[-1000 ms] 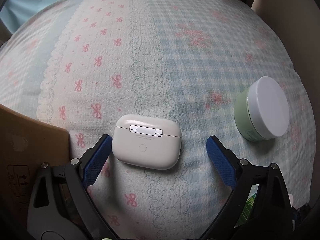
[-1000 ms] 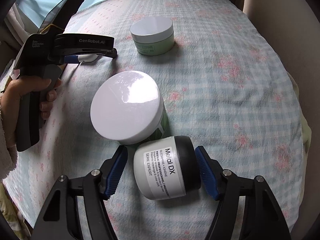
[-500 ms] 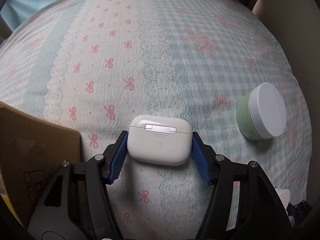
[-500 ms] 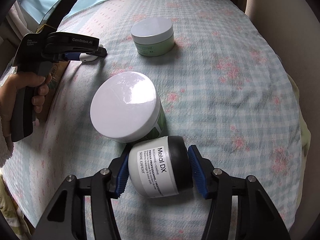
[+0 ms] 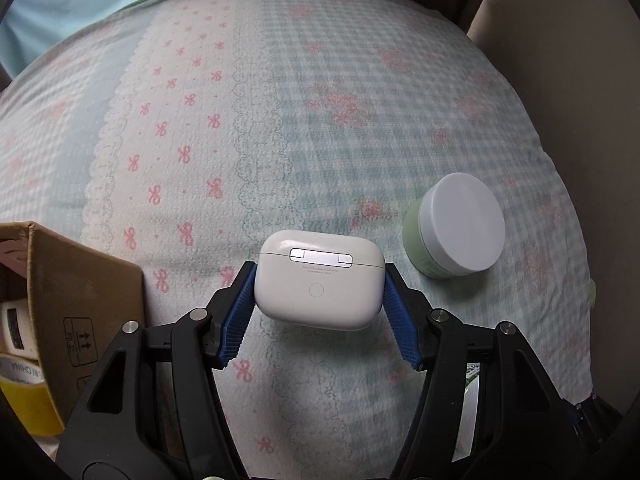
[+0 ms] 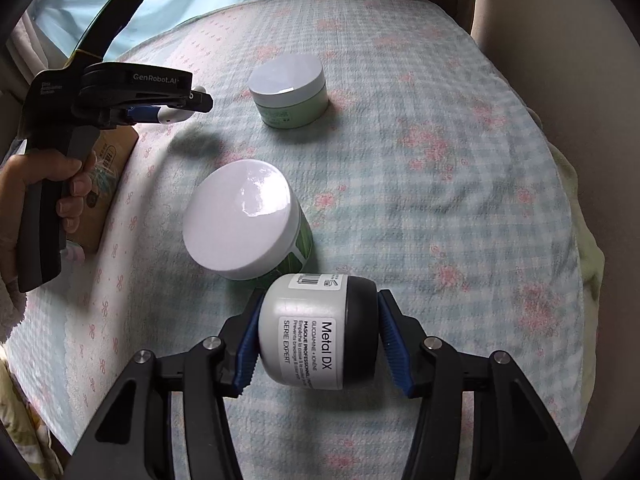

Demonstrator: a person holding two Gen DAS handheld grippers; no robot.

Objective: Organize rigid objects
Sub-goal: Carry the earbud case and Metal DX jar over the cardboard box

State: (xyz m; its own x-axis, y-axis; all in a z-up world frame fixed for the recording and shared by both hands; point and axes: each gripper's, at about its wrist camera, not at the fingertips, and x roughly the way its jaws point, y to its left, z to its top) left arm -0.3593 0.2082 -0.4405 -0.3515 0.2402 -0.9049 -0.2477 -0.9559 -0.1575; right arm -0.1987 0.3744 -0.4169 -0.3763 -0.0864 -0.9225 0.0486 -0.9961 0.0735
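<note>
My left gripper (image 5: 320, 286) is shut on a white earbud case (image 5: 318, 280) and holds it above the bedspread; its shadow lies below it. In the right wrist view the left gripper (image 6: 176, 110) shows at the upper left with the case (image 6: 170, 114) in it. My right gripper (image 6: 318, 334) is shut on a grey jar with a black lid, labelled Metal DX (image 6: 316, 332), lying on its side. A big white-lidded green jar (image 6: 246, 220) stands just beyond it. A small pale green jar with a white lid (image 6: 288, 94) stands farther back; it also shows in the left wrist view (image 5: 456, 226).
An open cardboard box (image 5: 80, 300) stands at the left edge of the bed, with a yellow tape roll (image 5: 20, 396) inside. The box also shows in the right wrist view (image 6: 106, 184). The checked, flowered bedspread (image 6: 440, 200) covers the surface. A wall runs along the right.
Both grippers closed on their objects. The left gripper lifted the earbud case off the bedspread. The right gripper raised the Metal DX jar slightly.
</note>
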